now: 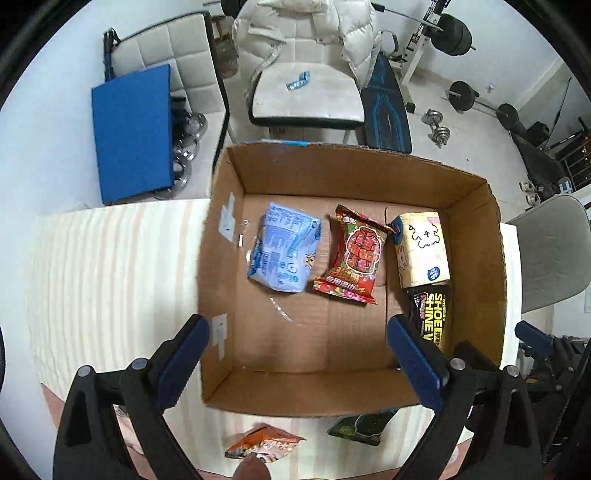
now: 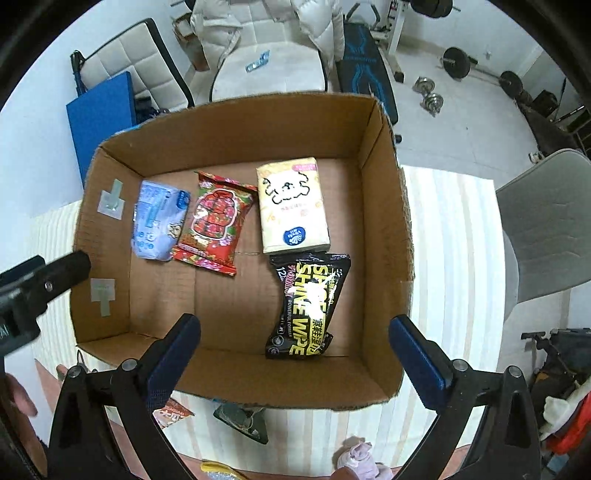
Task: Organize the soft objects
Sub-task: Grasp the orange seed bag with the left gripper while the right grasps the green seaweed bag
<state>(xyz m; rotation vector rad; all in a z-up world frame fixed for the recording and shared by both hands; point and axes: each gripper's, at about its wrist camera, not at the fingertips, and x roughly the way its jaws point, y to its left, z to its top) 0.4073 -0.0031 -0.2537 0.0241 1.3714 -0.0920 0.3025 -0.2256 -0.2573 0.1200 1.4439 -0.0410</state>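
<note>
Left wrist view: left gripper [image 1: 295, 354] spread wide and empty, hovering over the near part of the cardboard box [image 1: 476, 280], one blue finger [image 1: 181, 358] outside the left wall, the other over the inner right corner. Just below, on the striped tablecloth [image 1: 110, 266] in front of the box: an orange packet [image 1: 264, 445] and a dark green packet [image 1: 358, 424], both partly hidden by the near wall or the frame edge. Inside, on the box floor, from left to right: a pale blue pack [image 1: 282, 254], crumpled and tilted; a red pack [image 1: 352, 254] touching or nearly touching it; a cream tissue pack [image 1: 421, 249] with a doodle on top; and a black and yellow wipes pack [image 1: 434, 314] right against the tissue pack, its lower end covered by the right finger. Farther off: a blue board [image 1: 133, 133] leaning by a chair [image 1: 306, 96] draped with a white puffer jacket [image 1: 303, 26], plus weights on the floor.

Right wrist view: right gripper [image 2: 295, 354] likewise open wide and holding nothing, poised above the near wall of the box, straddling the wipes pack without touching it. At the left edge, the other gripper's black body beside the left wall. Near the bottom edge, a small lilac cloth [image 2: 356, 456] on the table.
</note>
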